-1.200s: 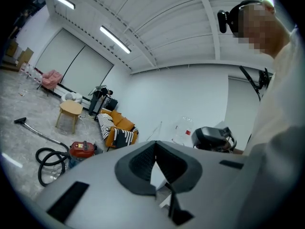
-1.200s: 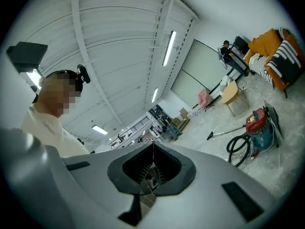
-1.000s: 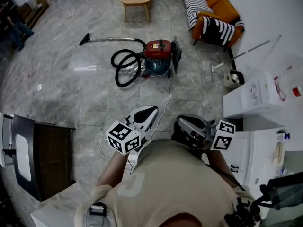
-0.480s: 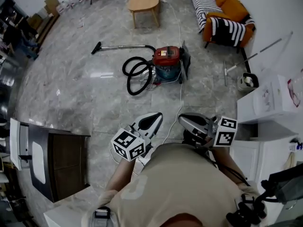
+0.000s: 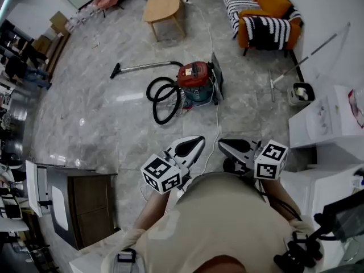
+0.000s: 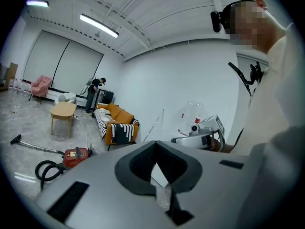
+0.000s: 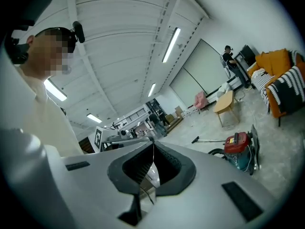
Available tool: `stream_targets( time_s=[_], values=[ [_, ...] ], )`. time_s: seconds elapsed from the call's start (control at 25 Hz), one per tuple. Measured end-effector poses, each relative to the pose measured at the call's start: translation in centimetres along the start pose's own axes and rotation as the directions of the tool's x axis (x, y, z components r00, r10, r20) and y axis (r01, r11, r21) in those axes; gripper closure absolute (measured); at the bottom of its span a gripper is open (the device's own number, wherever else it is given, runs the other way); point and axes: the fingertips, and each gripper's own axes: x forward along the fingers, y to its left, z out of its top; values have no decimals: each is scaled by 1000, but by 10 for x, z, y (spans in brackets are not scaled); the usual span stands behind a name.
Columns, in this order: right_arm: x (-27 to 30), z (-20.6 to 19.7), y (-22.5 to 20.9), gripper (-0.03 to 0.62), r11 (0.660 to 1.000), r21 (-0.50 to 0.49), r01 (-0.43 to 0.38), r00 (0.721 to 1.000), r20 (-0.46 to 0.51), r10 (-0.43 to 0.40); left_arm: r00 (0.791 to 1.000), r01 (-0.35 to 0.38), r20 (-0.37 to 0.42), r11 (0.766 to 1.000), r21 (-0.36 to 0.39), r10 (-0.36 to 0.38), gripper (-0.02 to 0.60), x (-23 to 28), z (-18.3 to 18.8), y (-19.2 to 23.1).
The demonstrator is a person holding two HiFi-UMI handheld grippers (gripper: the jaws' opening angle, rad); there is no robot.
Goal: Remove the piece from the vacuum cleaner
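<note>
Around the vacuum cleaner (image 5: pixel 194 78) spreads grey floor (image 5: pixel 102 132), sofa (image 5: pixel 266 13) well apart.

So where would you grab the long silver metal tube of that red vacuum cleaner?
Probably mid-length on the long silver metal tube, coming from above: it lies flat on the grey floor, thin and straight, clear of the coiled black hose.

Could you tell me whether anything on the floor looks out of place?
The red vacuum cleaner sits mid-floor, its black hose loosely looped and a white cord trailing across the tiles, a possible trip hazard.
</note>
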Motion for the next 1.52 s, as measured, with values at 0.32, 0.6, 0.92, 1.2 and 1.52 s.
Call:
stream_targets(
  time_s=[0.32, 0.6, 0.92, 1.2, 1.52],
  values=[
    [-40, 15, -41, 591, 997, 60, -52, 998, 42, 50, 997, -52, -46, 996, 70, 55, 580, 51, 17, -4],
    [-33, 18, -55, 591, 988, 112, -108, 994, 25, 106, 990, -122, -55, 990, 66, 126, 578, 53, 17, 11],
    [-35, 40, -94, 591, 996, 86, 28, 998, 53, -32, 996, -72, -42, 992, 107, 77, 580, 82, 29, 35],
    [12, 52, -132, 591, 988, 109, 110, 994, 1, -111, 994, -107, -23, 990, 93, 110, 580, 75, 42, 109],
    [127, 69, -163, 591, 983, 10, 184, 974, -139, -181, 998, -66, -1, 997, 34, 66, 578, 53, 69, 221]
  ],
)
